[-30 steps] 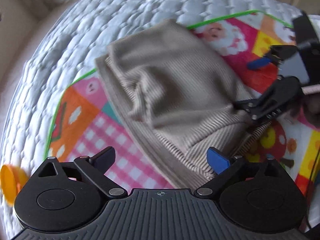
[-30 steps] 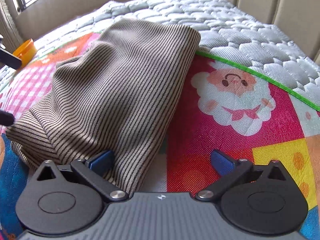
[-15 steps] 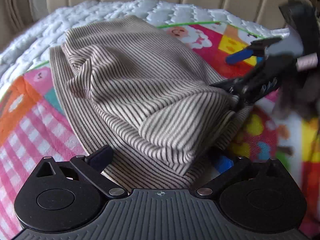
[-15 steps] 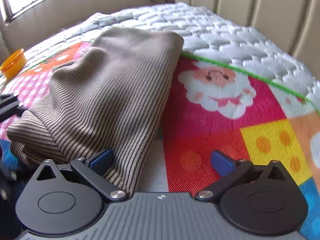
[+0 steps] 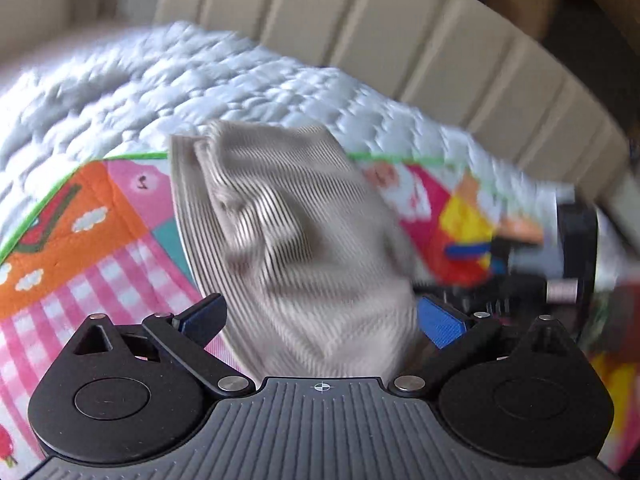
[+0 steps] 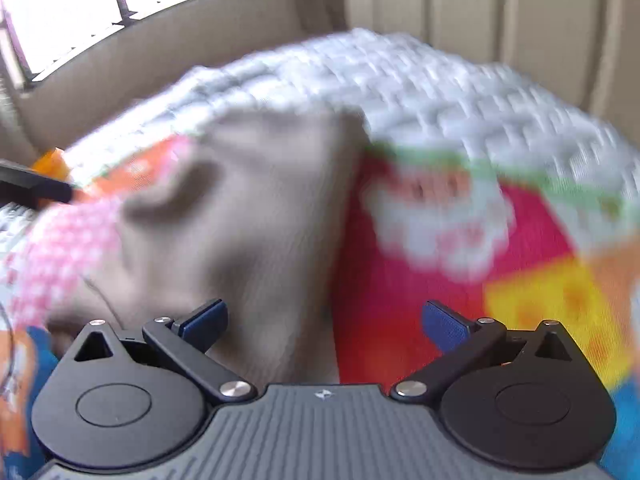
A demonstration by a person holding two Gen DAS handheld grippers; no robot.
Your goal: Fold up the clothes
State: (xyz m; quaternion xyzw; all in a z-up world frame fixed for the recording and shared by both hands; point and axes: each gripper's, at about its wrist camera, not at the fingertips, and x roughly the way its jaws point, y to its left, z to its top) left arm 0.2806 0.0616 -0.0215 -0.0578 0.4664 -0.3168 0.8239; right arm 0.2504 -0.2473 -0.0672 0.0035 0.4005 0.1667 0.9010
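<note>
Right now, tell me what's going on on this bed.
A person is folding clothes with a handheld gripper in each hand. A striped beige garment lies bunched in a loose fold on a colourful play mat spread over a white quilted mattress. Both the left gripper and right gripper are open, gripping nothing. Both views are motion-blurred.

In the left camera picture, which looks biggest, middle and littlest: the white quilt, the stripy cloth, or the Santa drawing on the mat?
Left wrist view, largest to smallest:
1. white quilt
2. stripy cloth, though it lies nearer the camera, so it looks bigger than it may be
3. Santa drawing, blurred
</note>
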